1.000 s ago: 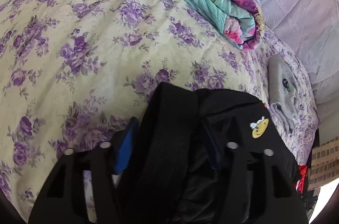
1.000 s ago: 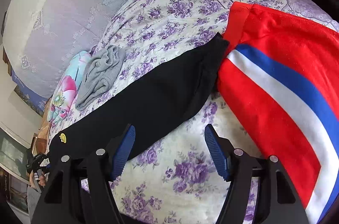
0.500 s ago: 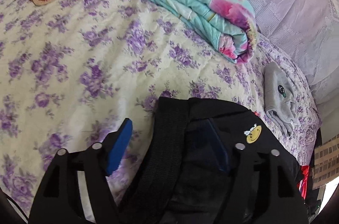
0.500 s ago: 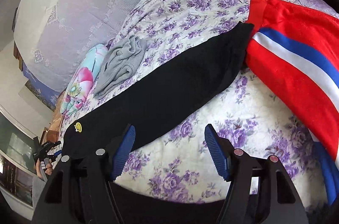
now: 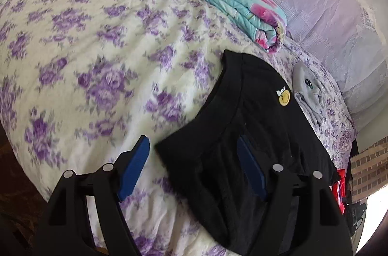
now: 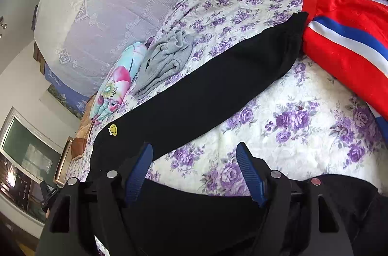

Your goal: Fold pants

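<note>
Black pants [image 6: 218, 86] lie on the floral bedspread [image 5: 97, 50], both tongs released, right tongs [image 6: 194, 171] widening.

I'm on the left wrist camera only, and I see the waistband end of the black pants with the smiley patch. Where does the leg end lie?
Observer: The black pants lie stretched out in one long strip, and their cuff meets the edge of a red garment.
Operator: Is that garment plain red?
Observer: No, a white and blue stripe runs across it.
Operator: What is the right claw doing?
Observer: The right claw is open with nothing gripped. It hangs over the floral bedspread, beside the pants' near edge.
</note>
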### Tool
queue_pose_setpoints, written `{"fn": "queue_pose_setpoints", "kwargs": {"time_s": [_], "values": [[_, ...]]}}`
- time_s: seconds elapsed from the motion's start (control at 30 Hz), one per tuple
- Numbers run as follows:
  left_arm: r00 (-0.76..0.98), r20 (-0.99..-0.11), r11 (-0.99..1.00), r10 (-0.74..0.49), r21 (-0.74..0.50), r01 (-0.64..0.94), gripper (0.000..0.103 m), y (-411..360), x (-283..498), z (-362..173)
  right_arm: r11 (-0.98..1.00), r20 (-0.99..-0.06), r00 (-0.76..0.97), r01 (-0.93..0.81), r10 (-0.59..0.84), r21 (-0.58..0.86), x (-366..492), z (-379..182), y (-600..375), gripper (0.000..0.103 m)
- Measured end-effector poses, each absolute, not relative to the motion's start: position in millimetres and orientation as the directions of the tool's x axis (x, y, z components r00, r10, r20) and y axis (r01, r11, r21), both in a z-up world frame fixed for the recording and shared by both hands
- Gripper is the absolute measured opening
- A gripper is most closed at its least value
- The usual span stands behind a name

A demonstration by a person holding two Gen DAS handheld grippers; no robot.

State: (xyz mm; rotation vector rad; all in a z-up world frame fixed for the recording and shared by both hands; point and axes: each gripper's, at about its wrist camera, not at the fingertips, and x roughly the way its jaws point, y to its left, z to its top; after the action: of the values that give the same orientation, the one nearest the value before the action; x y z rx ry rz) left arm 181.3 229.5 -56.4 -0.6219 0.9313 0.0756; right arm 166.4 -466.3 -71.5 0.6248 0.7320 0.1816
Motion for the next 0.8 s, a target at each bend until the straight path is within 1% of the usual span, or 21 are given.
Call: {"fn": "queue_pose_setpoints", "kwargs": {"time_s": [0.17, 0.27, 0.37, 0.43, 0.57, 0.67, 0.73, 0.8], "values": [[0.589, -0.754, 0.787, -0.291, -0.539, -0.301, 0.072, 221, 163, -84, 0.822, -0.58, 0.743, 0.071, 0.335, 0.566, 129, -59, -471, 0.073], [0.598, -0.753, 0.808, -0.276, -0.519, -0.281, 0.072, 209, 165, -92, 0.826, -0.58, 0.756, 0.093, 0.305, 0.555, 96, -50, -481, 0.073], [0.619, -0.734, 0.809, -0.278, -0.526, -0.261, 0.072, 203, 167, -94, 0.834, -0.595, 0.761, 0.135, 0.259, 0.535, 65, -48, -492, 0.075], [0.632, -0.728, 0.812, -0.266, -0.522, -0.26, 0.072, 199, 169, -96, 0.828, -0.62, 0.746, 0.176, 0.241, 0.533, 49, -53, -500, 0.076], [0.661, -0.708, 0.811, -0.25, -0.526, -0.256, 0.072, 197, 166, -98, 0.789, -0.676, 0.693, 0.258, 0.25, 0.557, 27, -71, -519, 0.076], [0.673, -0.696, 0.806, -0.25, -0.535, -0.254, 0.071, 199, 164, -99, 0.747, -0.682, 0.692, 0.318, 0.238, 0.584, 10, -80, -538, 0.075], [0.675, -0.695, 0.803, -0.25, -0.538, -0.256, 0.071, 200, 163, -99, 0.743, -0.694, 0.698, 0.368, 0.177, 0.559, -2, -81, -546, 0.075], [0.675, -0.695, 0.802, -0.249, -0.539, -0.259, 0.071, 200, 163, -98, 0.741, -0.701, 0.686, 0.365, 0.195, 0.564, -8, -85, -550, 0.075]]}}
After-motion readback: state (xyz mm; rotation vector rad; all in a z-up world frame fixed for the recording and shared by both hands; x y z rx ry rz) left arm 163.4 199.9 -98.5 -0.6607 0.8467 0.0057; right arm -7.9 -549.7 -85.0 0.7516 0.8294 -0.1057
